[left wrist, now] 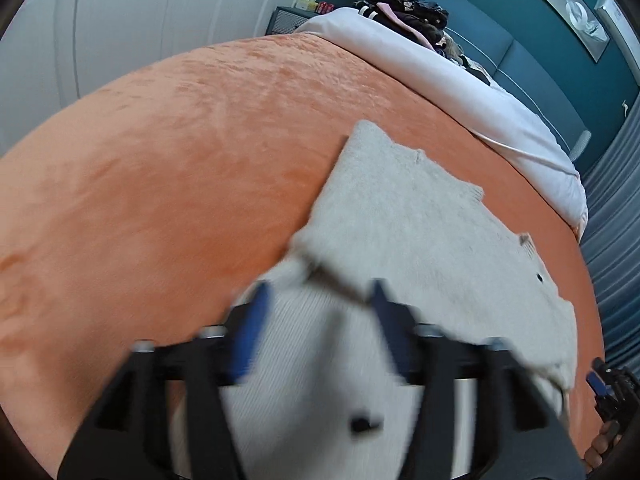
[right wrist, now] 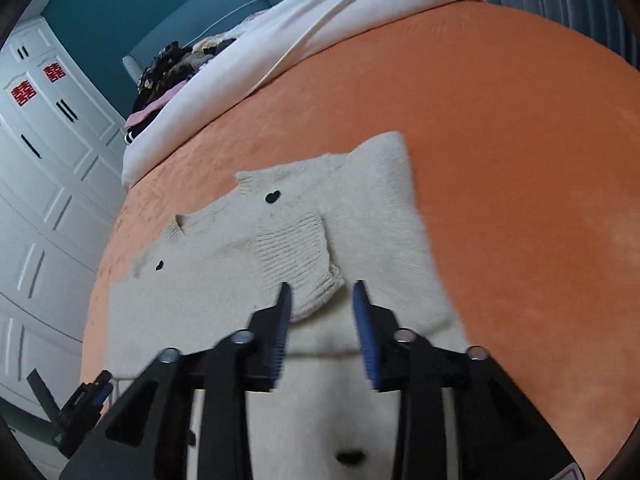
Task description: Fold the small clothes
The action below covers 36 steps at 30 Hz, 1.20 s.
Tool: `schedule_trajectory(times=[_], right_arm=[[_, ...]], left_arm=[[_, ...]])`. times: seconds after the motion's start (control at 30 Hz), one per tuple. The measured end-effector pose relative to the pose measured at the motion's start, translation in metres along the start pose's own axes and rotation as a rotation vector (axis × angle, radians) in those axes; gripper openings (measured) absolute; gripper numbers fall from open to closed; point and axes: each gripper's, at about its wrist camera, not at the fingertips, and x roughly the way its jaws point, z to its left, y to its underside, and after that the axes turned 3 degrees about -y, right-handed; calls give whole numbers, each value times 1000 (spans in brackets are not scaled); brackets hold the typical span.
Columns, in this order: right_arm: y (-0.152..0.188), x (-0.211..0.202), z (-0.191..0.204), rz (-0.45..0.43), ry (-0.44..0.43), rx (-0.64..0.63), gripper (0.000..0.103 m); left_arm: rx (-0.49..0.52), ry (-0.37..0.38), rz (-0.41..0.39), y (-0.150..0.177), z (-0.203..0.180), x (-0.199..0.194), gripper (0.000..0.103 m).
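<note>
A cream knit sweater (left wrist: 420,232) (right wrist: 352,216) with small black heart buttons lies flat on the orange blanket (left wrist: 180,160) (right wrist: 520,140). One sleeve is folded across its body, and the ribbed cuff (right wrist: 316,292) ends just below my right gripper's tips. My right gripper (right wrist: 322,286) hovers open over that cuff, its blue pads apart from the knit. My left gripper (left wrist: 320,288) is open above the sweater's near edge, blurred, with nothing pinched. Each gripper shows at the edge of the other's view: the right gripper (left wrist: 608,384) and the left gripper (right wrist: 88,396).
A white duvet (left wrist: 460,80) (right wrist: 320,32) is bunched at the head of the bed with a pile of dark clothes (left wrist: 412,8) (right wrist: 168,68) on it. White wardrobe doors (right wrist: 48,160), a teal headboard (left wrist: 540,60) and grey curtains (left wrist: 616,220) surround the bed.
</note>
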Motion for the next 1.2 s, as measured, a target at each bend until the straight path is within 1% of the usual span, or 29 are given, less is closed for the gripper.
schedule_trajectory(times=[0.03, 0.07, 0.13, 0.17, 0.2, 0.23, 0.27, 0.3, 0.33, 0.37, 0.4, 0.43, 0.5, 0.53, 0.57, 0.6, 0.63, 0.67, 0.7, 0.73, 0.8, 0.87, 0.93, 1.0, 1.07, 1.17, 1.2], right_arm=[[15, -24, -14, 0, -2, 3, 64], [28, -38, -26, 18, -2, 7, 64], [76, -72, -59, 87, 33, 25, 66], [98, -82, -71, 113, 48, 44, 66], [125, -94, -86, 162, 48, 75, 66], [144, -98, -94, 198, 37, 106, 66], [166, -101, -101, 239, 12, 156, 67], [181, -104, -105, 250, -17, 180, 67], [192, -107, -103, 236, -35, 183, 67], [199, -109, -98, 229, -46, 172, 70], [202, -106, -90, 233, -69, 156, 71], [203, -102, -83, 231, -90, 141, 73], [203, -92, -69, 225, -109, 112, 73], [201, -86, -65, 223, -91, 108, 73], [195, -82, -59, 213, -80, 110, 71], [191, -83, -57, 201, -94, 108, 65], [188, -83, -56, 210, -109, 103, 29], [183, -82, -54, 228, -119, 110, 12], [179, -90, -56, 201, -136, 121, 11], [175, -102, -55, 169, -156, 116, 10], [168, -127, -54, 127, -196, 110, 9], [167, -154, -57, 118, -235, 109, 8], [170, -177, -61, 135, -221, 56, 7], [180, -197, -68, 189, -186, -13, 7], [197, -215, -77, 267, -135, -99, 7], [227, -241, -88, 416, -106, -170, 7], [238, -251, -90, 465, -109, -186, 7]], left_arm=[[10, -10, 4, 9, 5, -15, 85], [21, -22, 9, 22, 14, -34, 86], [37, -51, 38, 48, 32, -61, 88], [31, -69, 60, 64, 44, -73, 89], [14, -82, 83, 79, 57, -82, 90], [-7, -93, 108, 91, 68, -86, 90], [-36, -89, 135, 106, 80, -91, 90], [-37, -73, 119, 115, 85, -98, 90], [-13, -78, 88, 124, 83, -107, 92], [1, -88, 94, 127, 81, -110, 95], [0, -82, 111, 131, 77, -111, 98], [-7, -66, 118, 133, 74, -111, 98], [-25, -31, 132, 137, 68, -107, 98], [-32, -42, 141, 136, 66, -104, 97], [-38, -55, 148, 136, 65, -103, 94], [-45, -45, 168, 132, 63, -103, 76], [-47, -29, 185, 129, 61, -103, 46], [-51, 19, 213, 124, 60, -105, 29], [-69, 56, 241, 121, 61, -107, 8], [-87, 71, 247, 119, 61, -111, 8], [-107, 99, 233, 114, 66, -130, 7], [-100, 129, 235, 114, 69, -150, 7], [-60, 139, 252, 121, 69, -171, 6], [-16, 143, 280, 136, 71, -192, 6], [14, 137, 335, 159, 78, -209, 6], [23, 127, 436, 203, 93, -235, 6], [32, 118, 464, 216, 96, -246, 5]])
